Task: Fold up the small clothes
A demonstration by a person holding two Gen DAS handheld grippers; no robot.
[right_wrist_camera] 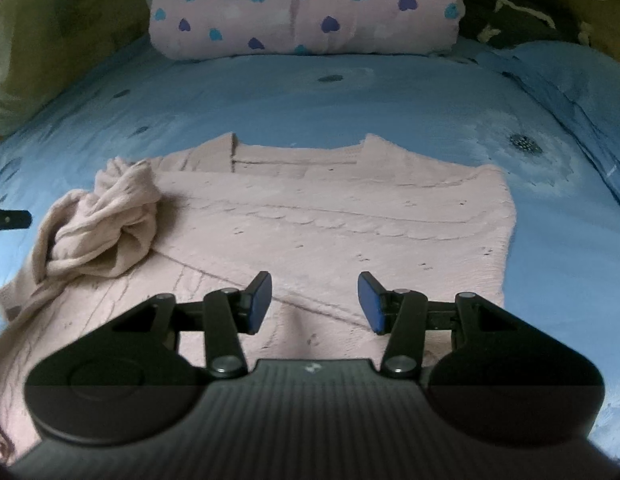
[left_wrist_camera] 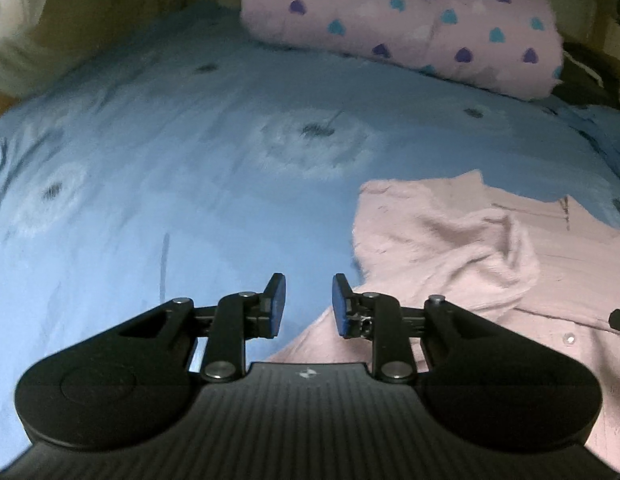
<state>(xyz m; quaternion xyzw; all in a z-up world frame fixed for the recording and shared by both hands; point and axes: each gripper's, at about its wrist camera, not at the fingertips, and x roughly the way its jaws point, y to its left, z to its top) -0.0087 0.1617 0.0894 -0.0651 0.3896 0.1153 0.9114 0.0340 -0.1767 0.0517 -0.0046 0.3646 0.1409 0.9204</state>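
Blue dandelion-print bedspread (right_wrist_camera: 390, 92), heart-print pillow (right_wrist_camera: 310, 8)

Both wrist cameras look forward and downward along their fingers over the blue flower-printed bedspread (left_wrist_camera: 169, 200). The left view sits left of the pale pink knitted sweater (right_wrist_camera: 330, 224), the right view above it. Both share the far heart-patterned pink bundle (left_wrist_camera: 410, 20).

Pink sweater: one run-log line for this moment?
sweater: flat on bed, left sleeve bunched on top | left gripper: jaws open, empty | right gripper: jaws open, empty, over hem
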